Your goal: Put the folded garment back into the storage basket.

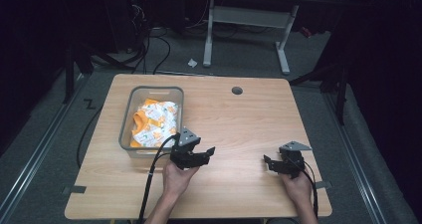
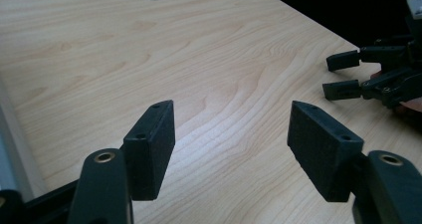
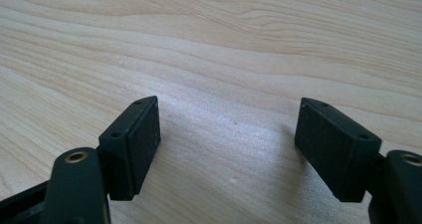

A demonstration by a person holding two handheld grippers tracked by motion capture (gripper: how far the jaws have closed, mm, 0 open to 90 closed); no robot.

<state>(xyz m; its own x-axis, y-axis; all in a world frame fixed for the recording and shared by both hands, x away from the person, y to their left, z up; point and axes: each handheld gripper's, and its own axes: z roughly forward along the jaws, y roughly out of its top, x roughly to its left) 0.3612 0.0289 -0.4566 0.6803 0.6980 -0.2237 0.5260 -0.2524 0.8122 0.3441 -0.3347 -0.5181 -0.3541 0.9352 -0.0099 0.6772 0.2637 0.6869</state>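
Black pads, left: the left gripper (image 1: 208, 153) has its fingers (image 2: 152, 144) apart with only bare wood between them; it sits low and centre-left in the high view.
Black pads, right: the right gripper (image 1: 268, 163) also stands apart and empty, its pads (image 3: 137, 139) just above the wood, at the lower right of the high view.
Hands: both come in from the bottom edge, the left hand (image 1: 177, 176) just right of the bin, the right hand (image 1: 297, 181) well apart from it.
Cloth: an orange and white printed garment (image 1: 154, 122) lies crumpled inside the bin, at centre-left of the high view.
Bin: the clear plastic bin (image 1: 128, 107) stands on the left half of the table (image 1: 239, 124), its near wall just beside the left gripper.
Step in hand, as judged: the cloth looks already placed and both grippers look parked; otherwise a reach for the cloth is due.
Doing it well: turn the left gripper toward the bin, come over the rim rather than through the wall, keep the fingers wide, and pinch a raised fold, not the flat layer.
Risk: a nudge on the light bin could slide it.
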